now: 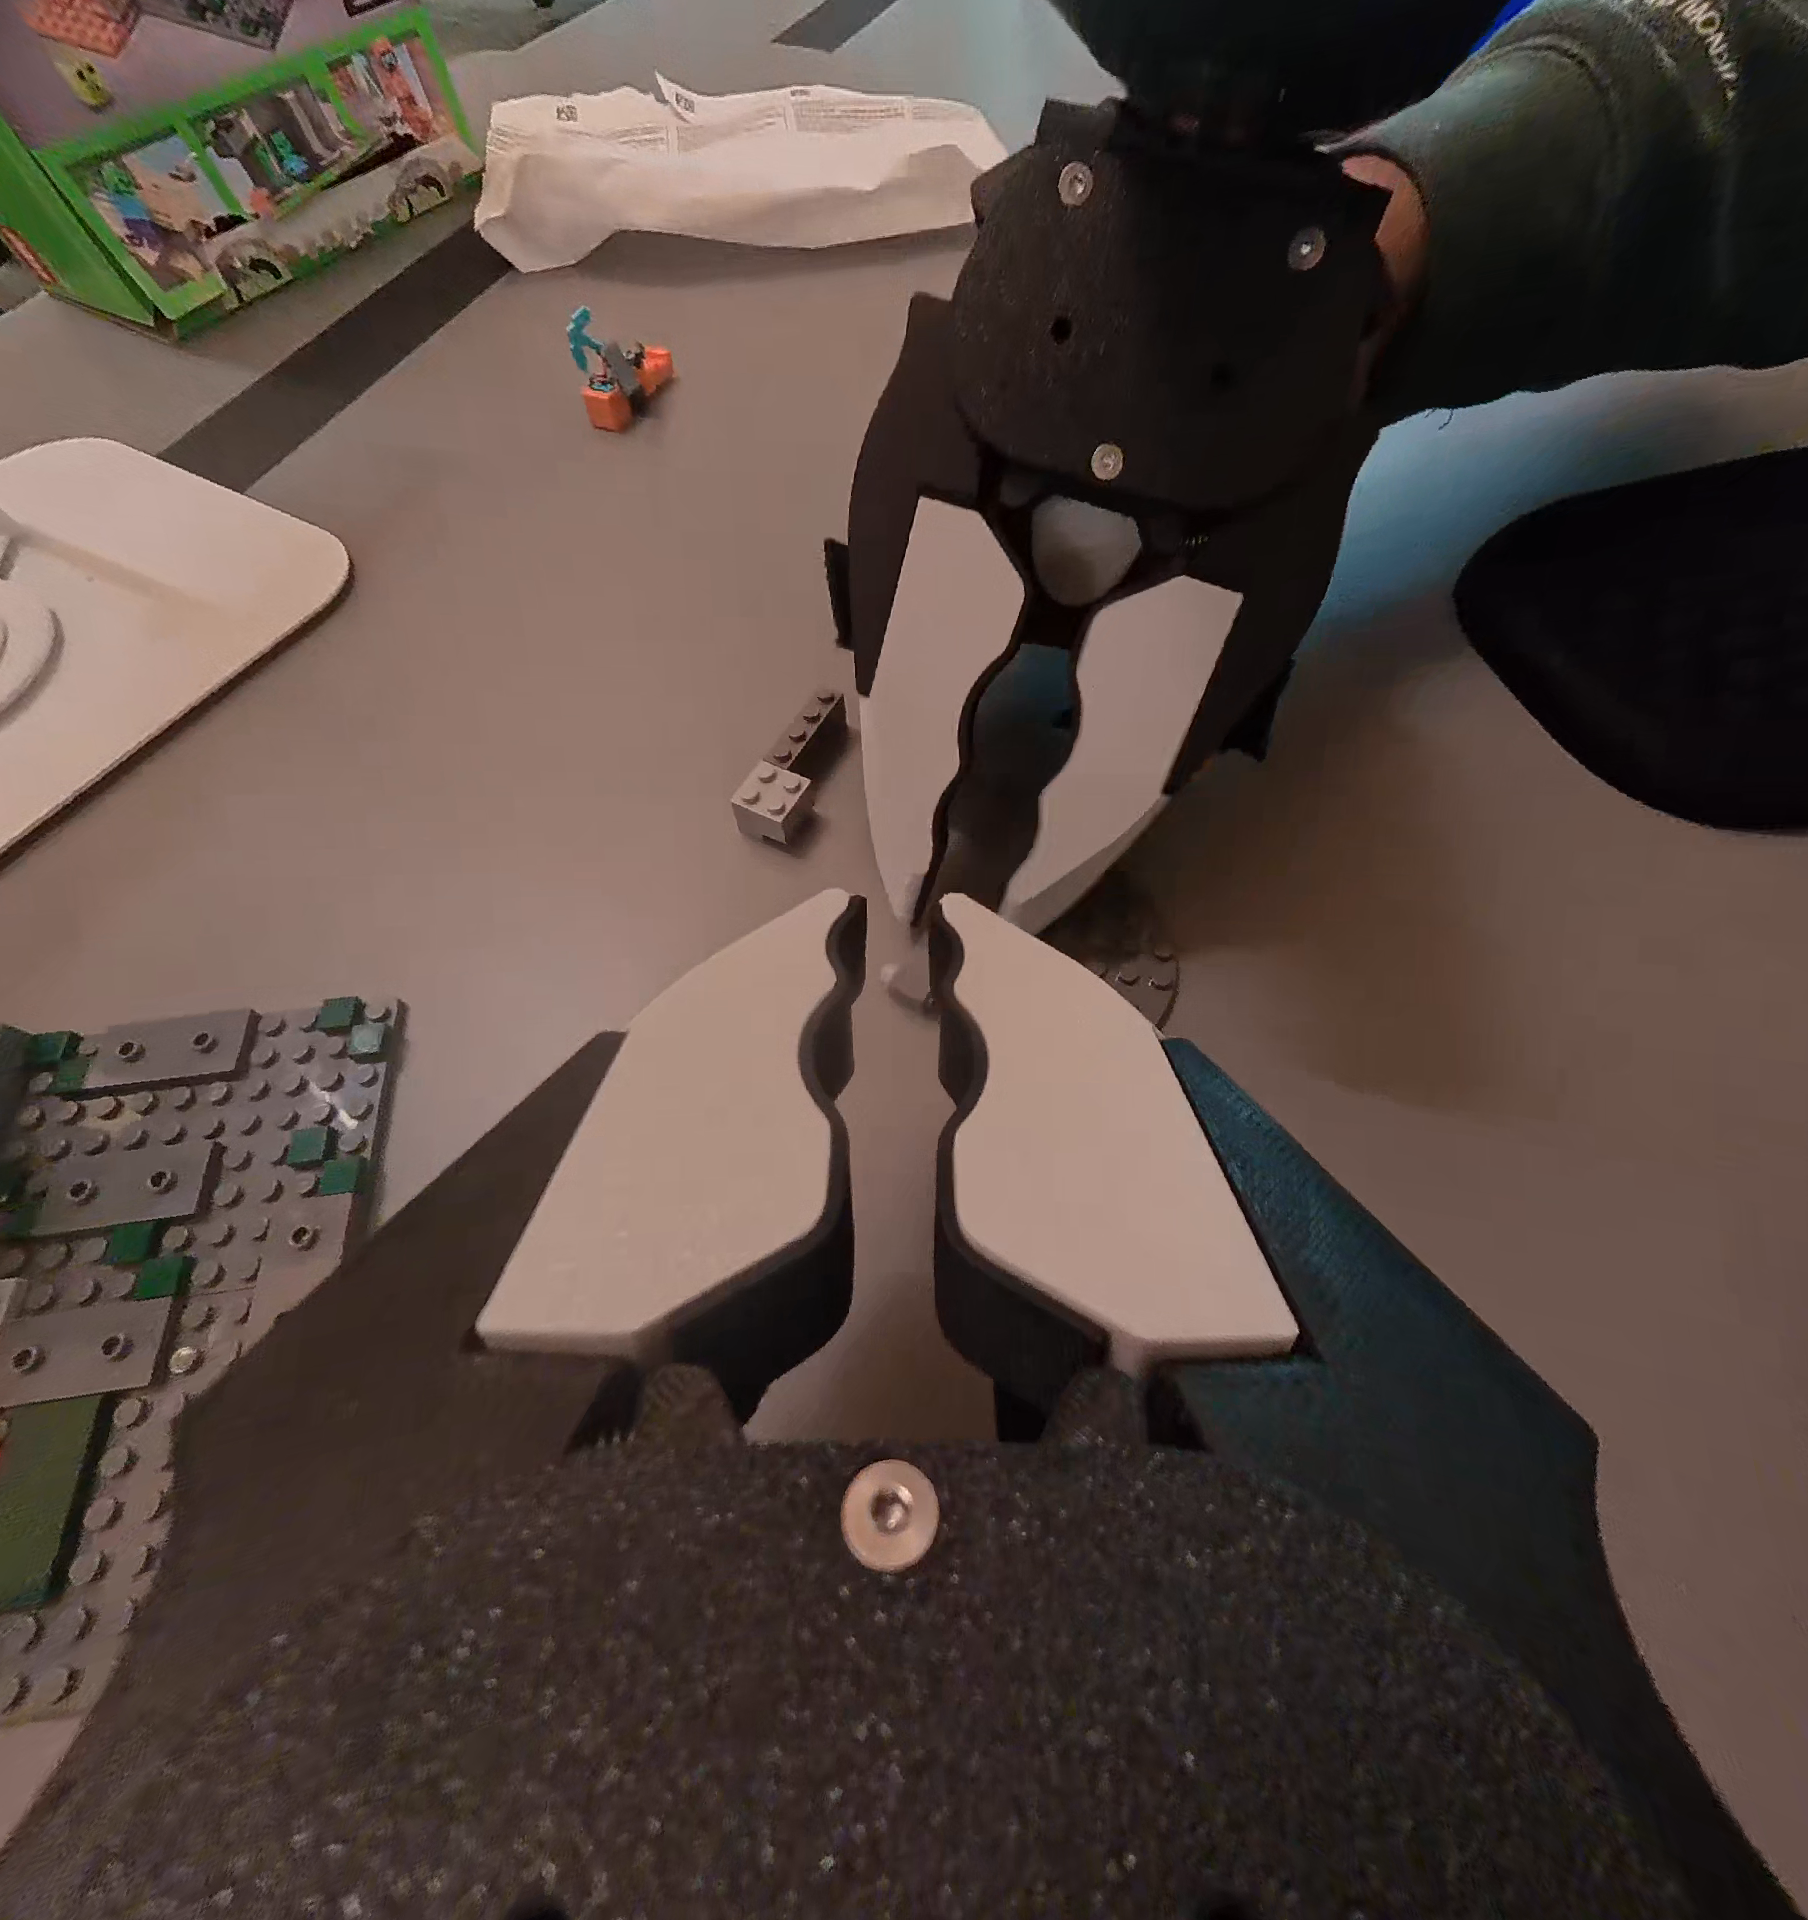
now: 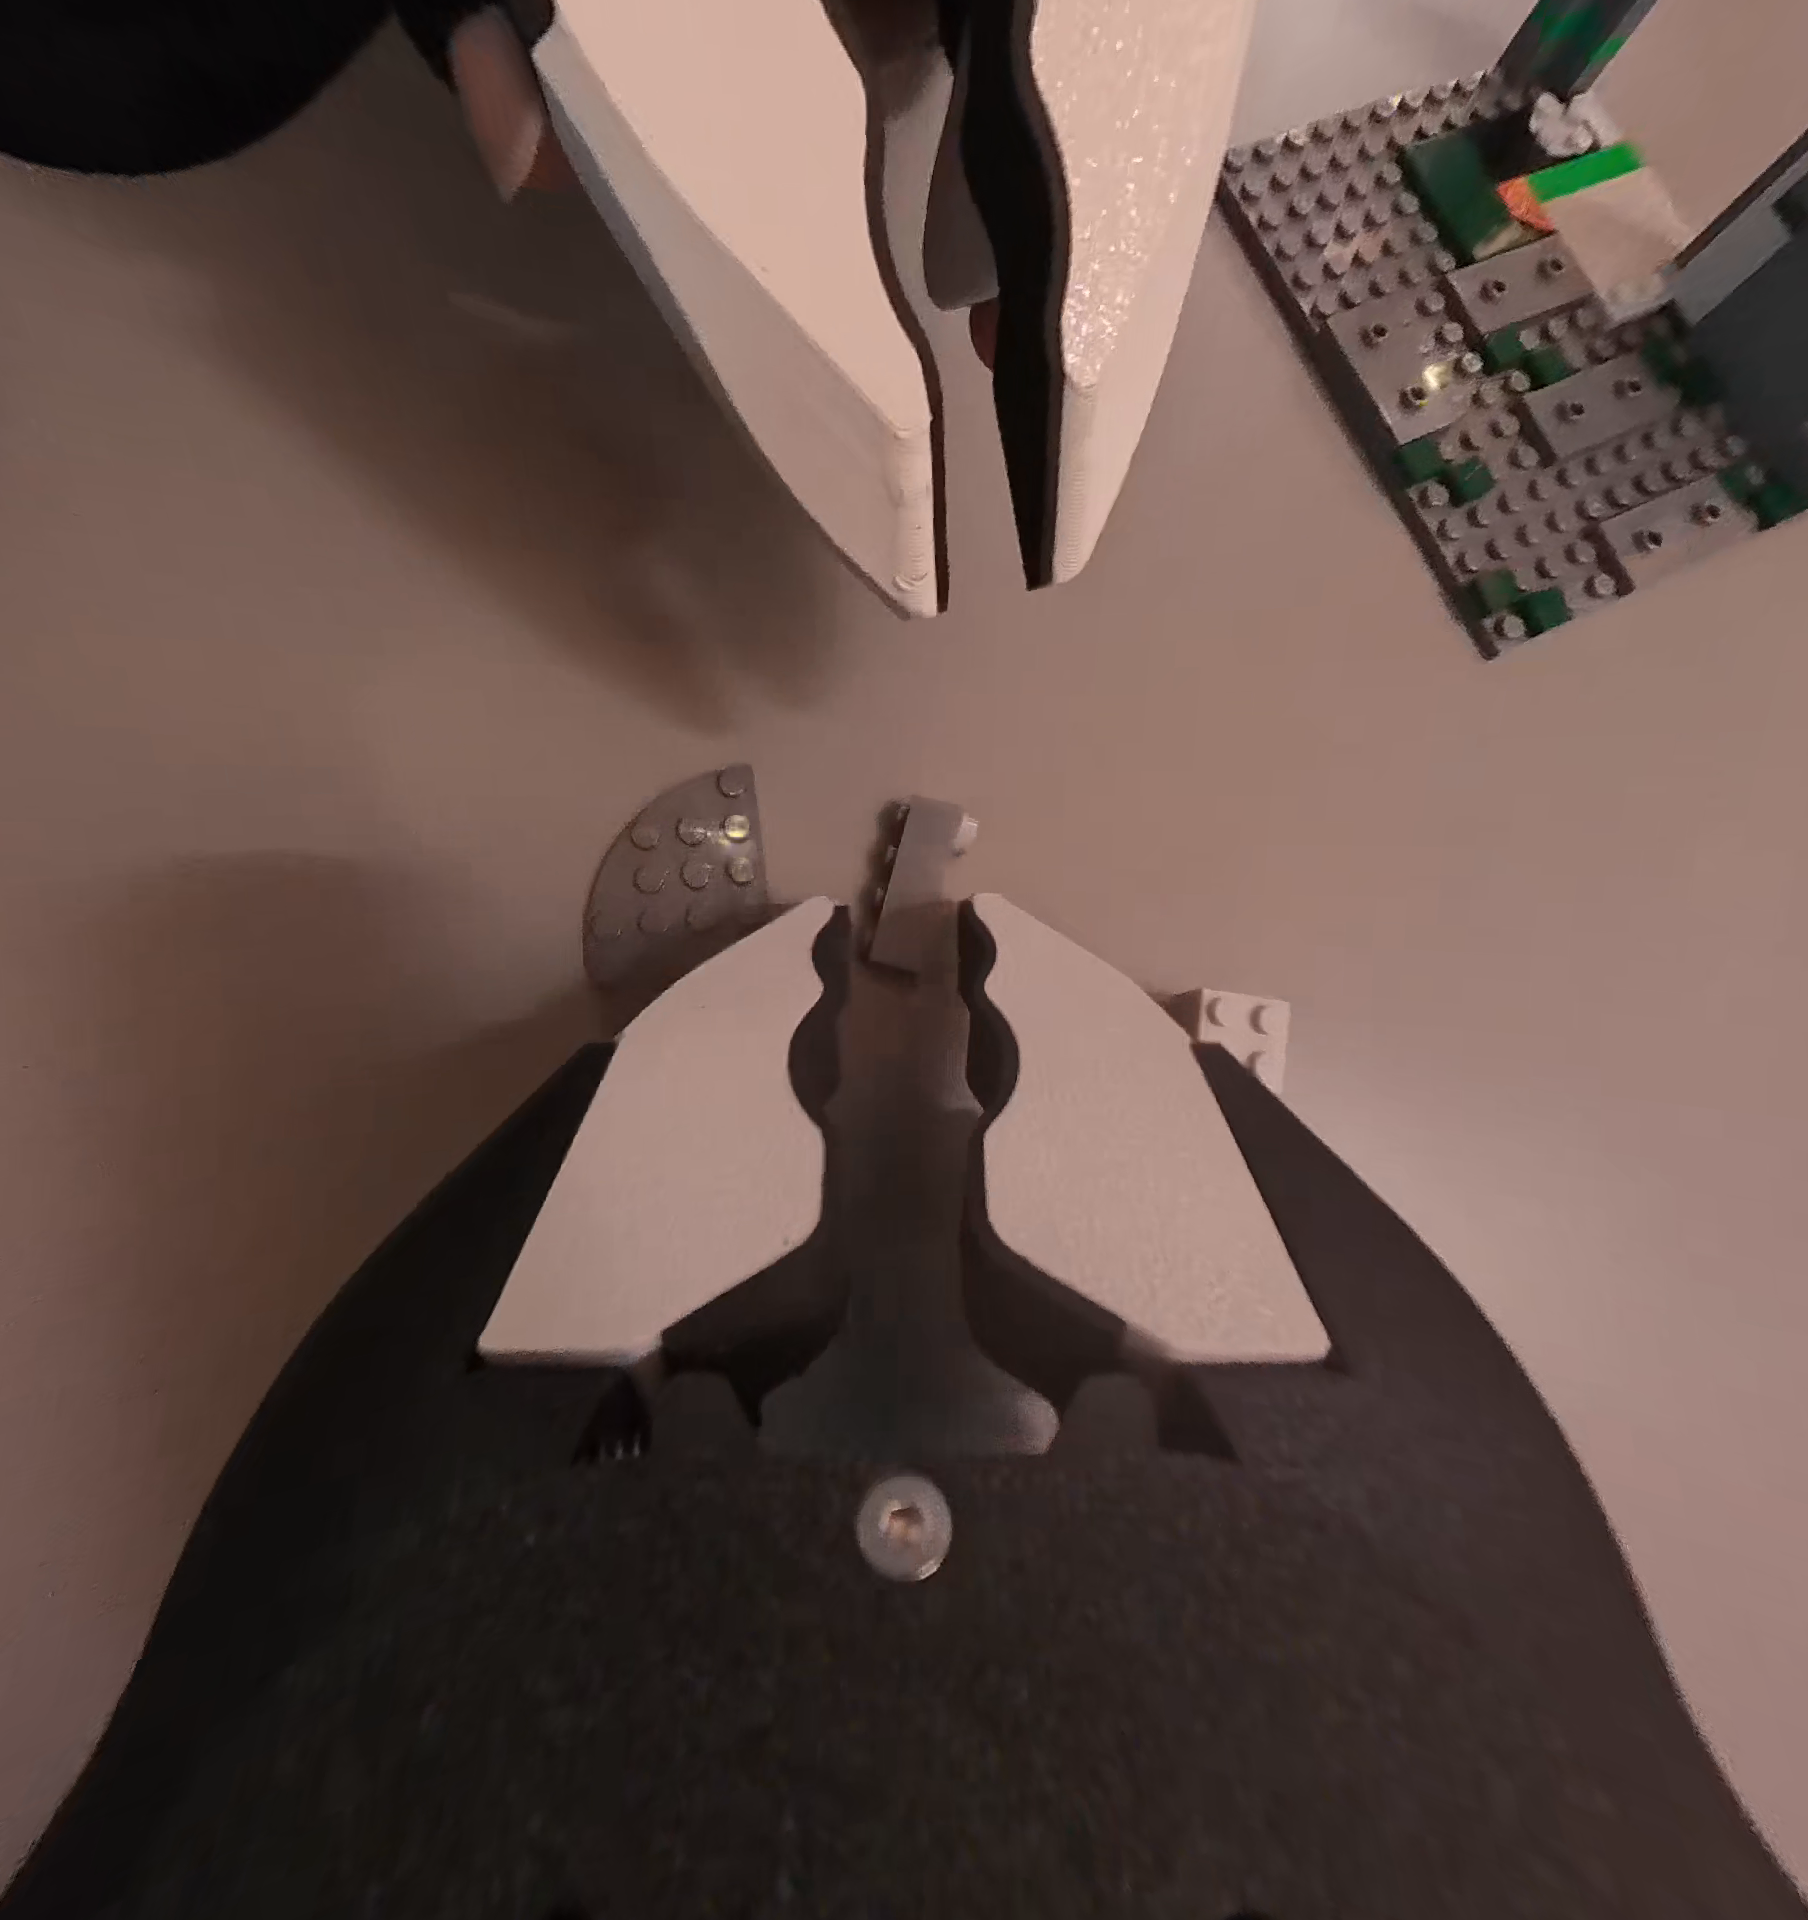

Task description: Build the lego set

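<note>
My right gripper (image 2: pixel 900 909) is shut on a small light grey lego piece (image 2: pixel 915 873) that sticks out past its fingertips, just above the table. In the left wrist view the right gripper (image 1: pixel 957 894) comes down from the top, with the piece (image 1: pixel 902 979) at its tips. My left gripper (image 1: pixel 895 920) faces it tip to tip, slightly open and empty; it also shows in the right wrist view (image 2: pixel 983 592). The partly built grey baseplate (image 1: pixel 256 1164) with green and grey tiles lies to the left, and also shows in the right wrist view (image 2: pixel 1326 239).
A dark grey quarter-round plate (image 2: pixel 687 883) and a light grey brick (image 2: pixel 1243 1029) lie beside the right gripper. Two grey bricks (image 1: pixel 791 769), a small orange and teal build (image 1: pixel 625 374), a green box (image 1: pixel 204 177), a white paper bag (image 1: pixel 723 156) and a white board (image 1: pixel 131 603) sit farther off. The left gripper's tips are roughly 6 cm from the right gripper's.
</note>
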`<state>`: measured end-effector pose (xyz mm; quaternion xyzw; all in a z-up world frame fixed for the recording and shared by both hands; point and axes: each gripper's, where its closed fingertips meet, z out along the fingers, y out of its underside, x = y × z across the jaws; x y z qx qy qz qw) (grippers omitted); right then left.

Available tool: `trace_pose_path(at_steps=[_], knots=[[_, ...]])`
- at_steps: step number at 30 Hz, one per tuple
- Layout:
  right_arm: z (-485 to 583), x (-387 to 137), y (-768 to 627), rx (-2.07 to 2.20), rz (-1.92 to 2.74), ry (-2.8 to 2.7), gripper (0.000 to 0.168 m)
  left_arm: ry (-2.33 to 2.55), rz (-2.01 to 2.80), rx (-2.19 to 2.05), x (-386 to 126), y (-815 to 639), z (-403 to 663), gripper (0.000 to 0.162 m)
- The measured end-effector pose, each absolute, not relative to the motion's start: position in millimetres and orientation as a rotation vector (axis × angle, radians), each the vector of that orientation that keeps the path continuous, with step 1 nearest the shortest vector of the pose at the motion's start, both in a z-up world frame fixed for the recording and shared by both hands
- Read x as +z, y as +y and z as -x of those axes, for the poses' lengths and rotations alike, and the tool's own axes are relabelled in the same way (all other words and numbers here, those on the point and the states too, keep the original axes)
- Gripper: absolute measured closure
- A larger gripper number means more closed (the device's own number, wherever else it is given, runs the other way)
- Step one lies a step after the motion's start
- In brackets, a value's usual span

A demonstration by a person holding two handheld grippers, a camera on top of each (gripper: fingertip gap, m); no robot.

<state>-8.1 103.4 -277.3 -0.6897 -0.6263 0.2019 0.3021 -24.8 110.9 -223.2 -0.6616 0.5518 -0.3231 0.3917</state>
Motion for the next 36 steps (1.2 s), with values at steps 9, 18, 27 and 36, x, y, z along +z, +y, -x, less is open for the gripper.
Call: trace_pose_path(at_steps=[9,18,27,36], knots=[[9,-255,78,0.927,1.901,-1.575,0.157,1.539,1.484,-0.894,-219,78,17,0.135],[6,-219,52,1.456,1.916,-1.39,0.157,1.661,1.229,-0.786,-214,52,4,0.152],[-8,-226,64,1.206,1.859,-1.372,0.155,1.663,1.296,-0.806,-218,56,8,0.155],[-22,-266,75,0.694,1.858,-1.453,0.168,1.64,1.519,-0.862,-240,76,24,0.155]])
